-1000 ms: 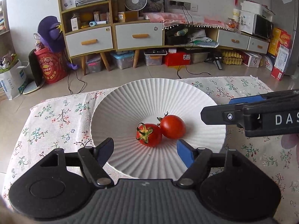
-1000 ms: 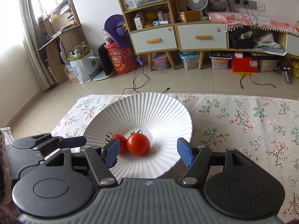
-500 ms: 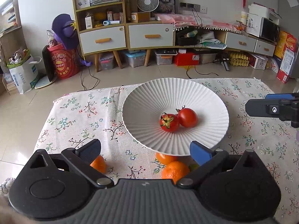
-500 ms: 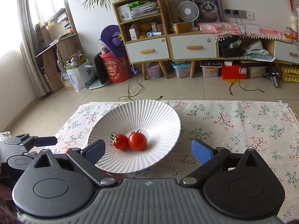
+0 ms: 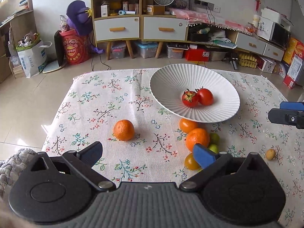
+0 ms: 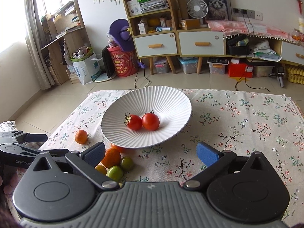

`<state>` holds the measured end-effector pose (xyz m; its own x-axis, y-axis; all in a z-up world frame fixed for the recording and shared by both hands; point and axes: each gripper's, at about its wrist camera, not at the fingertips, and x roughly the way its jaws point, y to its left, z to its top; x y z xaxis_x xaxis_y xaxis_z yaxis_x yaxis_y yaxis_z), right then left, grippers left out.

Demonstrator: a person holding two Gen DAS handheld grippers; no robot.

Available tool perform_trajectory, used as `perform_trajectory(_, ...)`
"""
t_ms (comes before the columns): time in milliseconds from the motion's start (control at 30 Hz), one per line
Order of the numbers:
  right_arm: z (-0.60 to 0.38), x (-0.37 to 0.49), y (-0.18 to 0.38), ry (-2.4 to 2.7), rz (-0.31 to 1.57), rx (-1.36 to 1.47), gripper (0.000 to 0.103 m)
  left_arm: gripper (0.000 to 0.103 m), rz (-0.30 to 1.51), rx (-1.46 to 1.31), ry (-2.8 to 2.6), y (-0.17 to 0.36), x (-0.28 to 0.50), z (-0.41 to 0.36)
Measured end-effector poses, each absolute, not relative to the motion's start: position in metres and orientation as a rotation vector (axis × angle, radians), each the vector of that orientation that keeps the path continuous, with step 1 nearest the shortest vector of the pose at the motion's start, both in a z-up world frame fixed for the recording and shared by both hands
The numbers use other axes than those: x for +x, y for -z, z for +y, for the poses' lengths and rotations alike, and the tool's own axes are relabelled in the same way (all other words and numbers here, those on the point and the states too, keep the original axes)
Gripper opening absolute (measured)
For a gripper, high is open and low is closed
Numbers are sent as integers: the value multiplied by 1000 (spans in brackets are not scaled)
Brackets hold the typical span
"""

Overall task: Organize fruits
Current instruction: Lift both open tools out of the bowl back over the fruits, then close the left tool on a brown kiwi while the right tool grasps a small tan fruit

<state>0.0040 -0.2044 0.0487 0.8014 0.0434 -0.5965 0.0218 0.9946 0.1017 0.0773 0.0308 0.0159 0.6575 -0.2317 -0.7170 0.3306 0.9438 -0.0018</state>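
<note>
A white ribbed plate stands on the floral cloth and holds two red tomatoes. A lone orange lies left of the plate. A cluster of oranges, green fruits and a yellow one sits at the plate's near edge. My left gripper is open and empty, just short of the lone orange. My right gripper hangs before the plate with its jaws opening and nothing between them. The cluster lies by its left finger.
A small yellowish fruit lies alone on the cloth at the right. The right gripper's fingers reach in from the right edge. Beyond the cloth are tiled floor, a cabinet, boxes and cables.
Both grippers drew back from the plate and opened wide. The left one also shifted left, so the loose oranges and green fruits came into view. The tomatoes stayed on the plate.
</note>
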Motion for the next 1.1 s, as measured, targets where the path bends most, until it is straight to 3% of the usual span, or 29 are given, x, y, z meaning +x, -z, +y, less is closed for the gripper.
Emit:
perform_trajectory(933, -112, -71, -6, -387, 649, -159, 102, 98, 928, 401, 611, -4, 45, 73)
perform_trajectory(1100, -101, -81, 5, -431, 681, -163, 102, 89, 979, 441, 651, 6, 43, 72)
